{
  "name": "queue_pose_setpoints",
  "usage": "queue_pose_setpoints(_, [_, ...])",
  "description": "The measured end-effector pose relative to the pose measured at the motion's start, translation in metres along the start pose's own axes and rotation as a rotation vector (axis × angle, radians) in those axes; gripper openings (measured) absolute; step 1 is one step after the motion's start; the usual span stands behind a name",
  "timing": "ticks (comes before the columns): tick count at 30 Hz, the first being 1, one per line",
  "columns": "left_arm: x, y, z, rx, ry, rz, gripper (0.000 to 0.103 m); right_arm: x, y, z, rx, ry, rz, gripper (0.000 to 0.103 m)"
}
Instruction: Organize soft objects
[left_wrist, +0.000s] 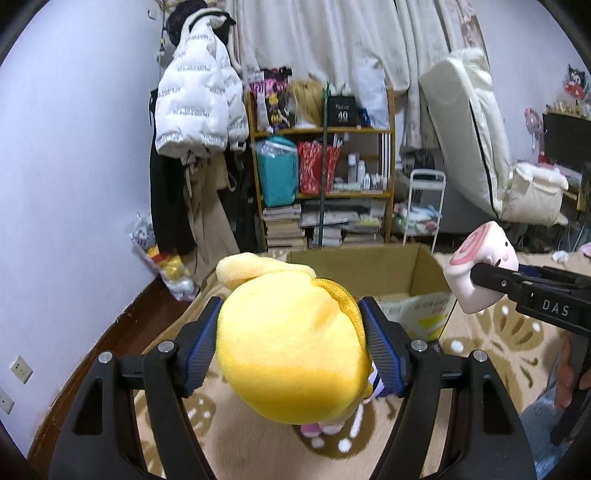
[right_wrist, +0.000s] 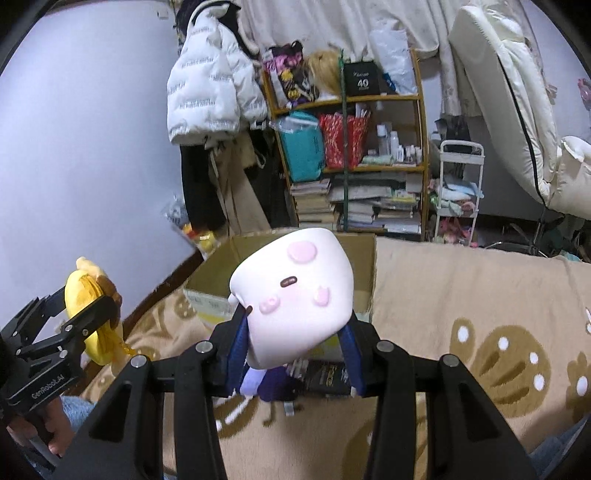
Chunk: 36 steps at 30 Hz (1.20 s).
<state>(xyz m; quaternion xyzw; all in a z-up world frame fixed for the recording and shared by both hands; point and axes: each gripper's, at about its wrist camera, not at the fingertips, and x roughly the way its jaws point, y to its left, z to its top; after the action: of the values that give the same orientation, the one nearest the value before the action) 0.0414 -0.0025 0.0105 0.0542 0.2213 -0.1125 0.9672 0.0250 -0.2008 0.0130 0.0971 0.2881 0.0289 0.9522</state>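
My left gripper (left_wrist: 291, 306) is shut on a yellow plush toy (left_wrist: 291, 350), its blue pads pressing both sides of the round head. Small pink and white parts hang below the head. My right gripper (right_wrist: 295, 321) is shut on a white-pink soft toy (right_wrist: 291, 295) with a small face, and purple parts dangle under it. Each view shows the other hand's load: the pink toy (left_wrist: 484, 251) in the right gripper (left_wrist: 480, 277) at right, the yellow plush (right_wrist: 99, 347) in the left gripper (right_wrist: 86, 297) at left. An open cardboard box (left_wrist: 369, 266) (right_wrist: 218, 266) stands just ahead, lower than both toys.
The box stands on a beige patterned carpet (right_wrist: 461, 295). Behind it are a cluttered wooden shelf (left_wrist: 321, 166), coats on a rack (left_wrist: 195, 110), a white trolley (left_wrist: 424, 206) and a leaning mattress (left_wrist: 469, 129). A clear bag of toys (left_wrist: 166, 258) lies by the left wall.
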Motion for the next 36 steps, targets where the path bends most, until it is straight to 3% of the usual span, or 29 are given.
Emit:
queue_pose_setpoints(6, [-0.005,-0.008,0.012,0.012,-0.083,-0.009,0.073,-0.005,-0.007,0.012,0.012,-0.073,0.007,0.047])
queue_pose_setpoints(18, [0.005,-0.031,0.046,0.078,-0.185,-0.010,0.073,0.008,-0.010,0.034,0.039,-0.128,0.018,0.047])
queue_pose_setpoints(36, [0.050,-0.027,0.068,0.079,-0.144,0.002,0.073,0.036,-0.016,0.058,0.013,-0.137,0.008,0.048])
